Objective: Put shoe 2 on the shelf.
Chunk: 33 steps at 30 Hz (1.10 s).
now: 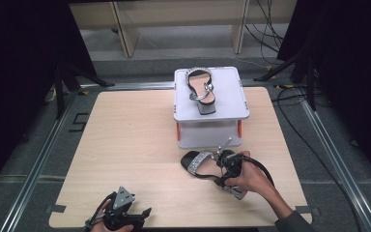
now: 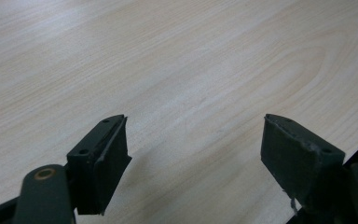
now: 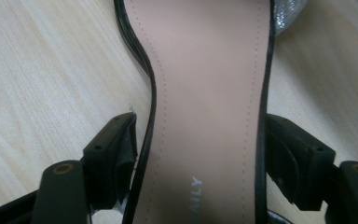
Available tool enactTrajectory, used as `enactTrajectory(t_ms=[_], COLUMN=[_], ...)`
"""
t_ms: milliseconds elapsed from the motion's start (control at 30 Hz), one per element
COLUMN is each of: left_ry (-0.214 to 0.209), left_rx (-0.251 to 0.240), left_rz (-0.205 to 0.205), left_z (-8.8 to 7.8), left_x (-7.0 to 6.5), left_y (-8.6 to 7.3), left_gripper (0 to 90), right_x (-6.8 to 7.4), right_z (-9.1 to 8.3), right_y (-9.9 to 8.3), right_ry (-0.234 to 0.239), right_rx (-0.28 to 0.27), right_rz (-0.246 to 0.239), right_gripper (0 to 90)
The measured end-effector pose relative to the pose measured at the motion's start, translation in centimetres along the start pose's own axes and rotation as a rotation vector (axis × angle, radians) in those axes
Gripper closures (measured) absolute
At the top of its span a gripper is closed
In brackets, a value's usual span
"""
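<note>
Black sandal [image 3: 205,93] lies on the table [image 1: 125,145], right gripper's [image 3: 200,154] fingers astride it.

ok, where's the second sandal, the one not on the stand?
High view: sandal lies on the table, front right, just before the white stand, its heel end between the right tongs.

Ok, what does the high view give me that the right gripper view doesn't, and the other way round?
High view adds the second sandal on the white stand and the left gripper by the table's near edge. Right gripper view adds the tan insole's stitching and printed letters, with the right gripper's jaws straddling it. Both share the sandal on the table.
</note>
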<state>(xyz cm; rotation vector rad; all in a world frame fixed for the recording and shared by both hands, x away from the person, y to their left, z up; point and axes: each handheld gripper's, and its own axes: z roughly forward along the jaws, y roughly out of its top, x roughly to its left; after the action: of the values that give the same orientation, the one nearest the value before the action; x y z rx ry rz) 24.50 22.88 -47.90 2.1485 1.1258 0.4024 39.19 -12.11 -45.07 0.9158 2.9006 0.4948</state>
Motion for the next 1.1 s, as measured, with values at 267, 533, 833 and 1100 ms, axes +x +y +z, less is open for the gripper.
enactTrajectory(t_ms=[267,533,833,1100], left_ry=[-0.010,-0.001,-0.008,0.005], left_rx=[0.017,-0.007,0.015,-0.017], left_rz=[0.022,0.004,0.030,-0.011], left_z=[-0.3,-0.2,-0.5,-0.1], left_x=[0.2,0.0,0.1,0.0], left_y=[0.1,0.0,0.0,-0.2], left_gripper=[22.3,22.3,22.5,22.8], right_x=[0.2,0.3,-0.2,-0.7], right_z=[0.6,0.6,-0.5,-2.6], right_y=[0.3,0.5,0.5,0.8], right_ry=[-0.009,-0.026,-0.029,-0.007], right_rx=[0.030,0.038,-0.011,-0.089], right_rz=[0.011,0.011,-0.006,0.021], right_gripper=[38.8,40.6,42.2,42.3])
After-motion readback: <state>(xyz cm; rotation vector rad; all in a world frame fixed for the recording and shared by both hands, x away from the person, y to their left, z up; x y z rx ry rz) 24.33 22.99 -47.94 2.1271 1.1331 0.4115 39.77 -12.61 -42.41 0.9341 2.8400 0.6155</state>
